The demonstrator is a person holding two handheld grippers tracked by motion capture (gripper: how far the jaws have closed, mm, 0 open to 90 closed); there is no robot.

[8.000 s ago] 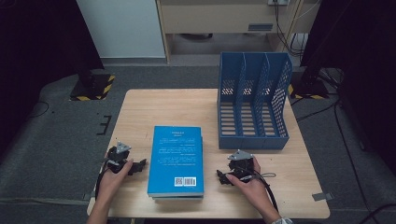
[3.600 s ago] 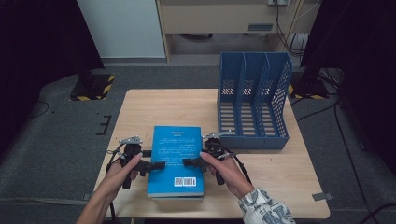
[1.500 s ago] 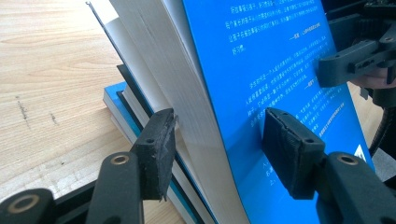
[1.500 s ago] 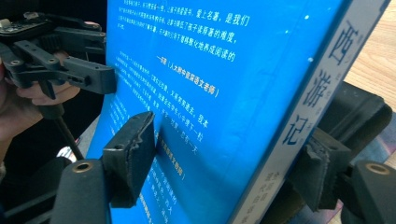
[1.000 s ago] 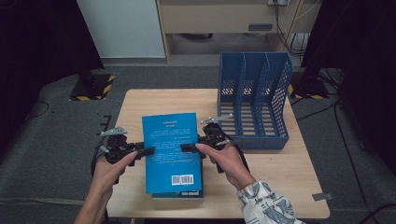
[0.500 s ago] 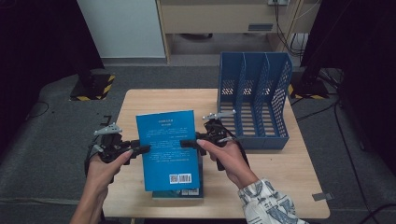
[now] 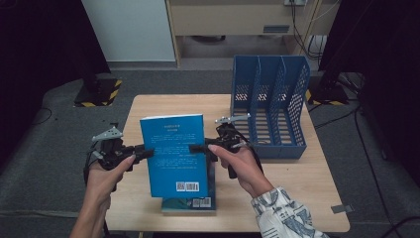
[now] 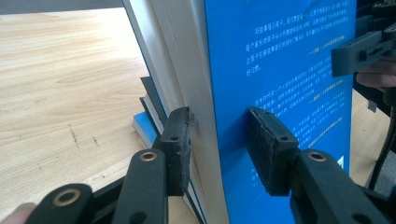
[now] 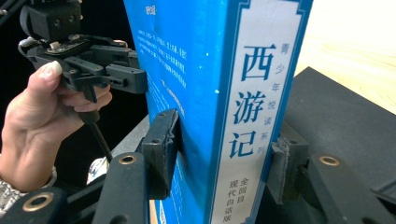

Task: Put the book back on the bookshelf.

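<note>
Top blue book (image 7: pixel 173 153) now raised upright off stack (image 7: pixel 190 203) | left gripper (image 7: pixel 143 150) and right gripper (image 7: pixel 194 148) clamp opposite edges | two-sided hold steadies it, likely for file rack (image 7: pixel 270 104)

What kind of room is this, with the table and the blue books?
Probably a lab or studio set up for recording, not a home. A bare wooden table stands on grey carpet, dark curtains hang at both sides, and cables trail behind. A blue file rack gives it an office feel.

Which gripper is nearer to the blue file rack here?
Right. The right gripper grips the raised book's edge just beside the blue file rack; the left gripper holds the book's far edge.
</note>
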